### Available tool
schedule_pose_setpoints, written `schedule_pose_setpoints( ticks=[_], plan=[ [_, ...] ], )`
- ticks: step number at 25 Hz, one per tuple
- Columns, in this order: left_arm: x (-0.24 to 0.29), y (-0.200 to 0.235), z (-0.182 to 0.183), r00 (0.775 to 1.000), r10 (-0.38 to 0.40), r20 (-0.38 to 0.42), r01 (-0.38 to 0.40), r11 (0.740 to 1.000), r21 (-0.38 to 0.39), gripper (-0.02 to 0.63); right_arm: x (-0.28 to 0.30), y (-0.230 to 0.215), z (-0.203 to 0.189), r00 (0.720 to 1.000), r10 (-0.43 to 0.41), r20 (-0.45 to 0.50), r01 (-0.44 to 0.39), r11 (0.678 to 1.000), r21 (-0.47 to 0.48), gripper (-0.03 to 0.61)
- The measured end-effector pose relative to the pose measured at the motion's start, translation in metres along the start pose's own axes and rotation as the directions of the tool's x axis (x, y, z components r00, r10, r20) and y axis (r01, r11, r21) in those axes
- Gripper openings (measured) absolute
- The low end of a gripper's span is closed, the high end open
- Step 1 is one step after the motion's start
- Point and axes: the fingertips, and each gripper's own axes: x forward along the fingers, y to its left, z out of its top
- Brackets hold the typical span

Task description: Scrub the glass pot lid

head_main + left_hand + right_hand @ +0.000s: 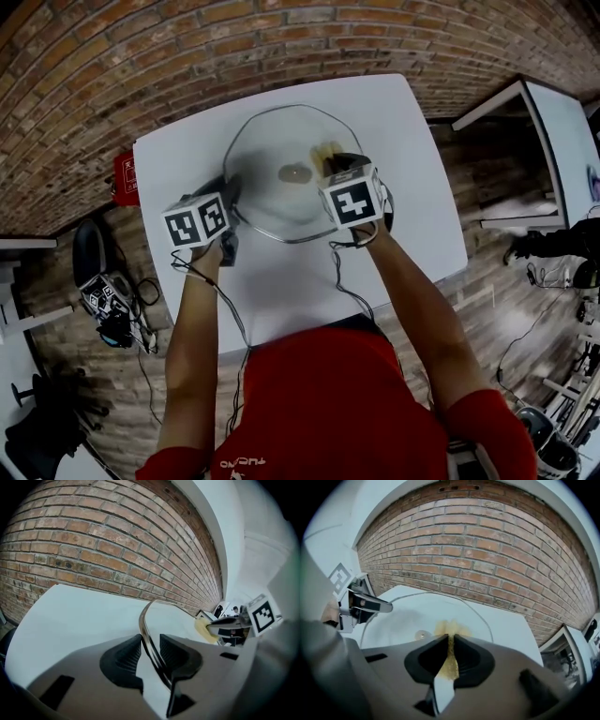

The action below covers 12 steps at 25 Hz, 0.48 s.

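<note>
A round glass pot lid (274, 141) with a metal rim lies on the white table (412, 150), its knob (296, 173) at the middle. My left gripper (231, 195) is shut on the lid's left rim (146, 620), which runs between its pads (130, 654). My right gripper (336, 161) is shut on a yellow sponge (451, 631) that rests on the glass right of the knob (421, 633). In the left gripper view the sponge (203, 628) shows at the right gripper's tip. The right gripper view shows the left gripper (365, 603) at the lid's far edge.
A brick wall (487, 550) rises behind the table. A red item (127, 176) sits off the table's left edge, and dark equipment with cables (108, 302) lies on the floor at the left. A second white table (562, 131) stands to the right.
</note>
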Motion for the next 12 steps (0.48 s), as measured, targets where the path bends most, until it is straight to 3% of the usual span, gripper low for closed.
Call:
schedule_pose_setpoints(
  ticks=[3, 7, 12],
  plan=[
    [0.0, 0.0, 0.0, 1.0, 0.004, 0.001, -0.004, 1.0, 0.001, 0.13, -0.013, 0.056, 0.006, 0.991, 0.127, 0.042, -0.127, 0.992, -0.019, 0.052],
    [0.0, 0.0, -0.001, 1.0, 0.01, -0.001, -0.01, 1.0, 0.005, 0.13, -0.028, 0.13, 0.002, 0.958, 0.284, 0.044, -0.282, 0.958, -0.044, 0.052],
    [-0.001, -0.002, -0.002, 1.0, 0.012, -0.002, -0.012, 1.0, 0.007, 0.13, -0.026, 0.153, -0.015, 0.948, 0.319, -0.012, -0.319, 0.946, -0.064, 0.052]
  ],
)
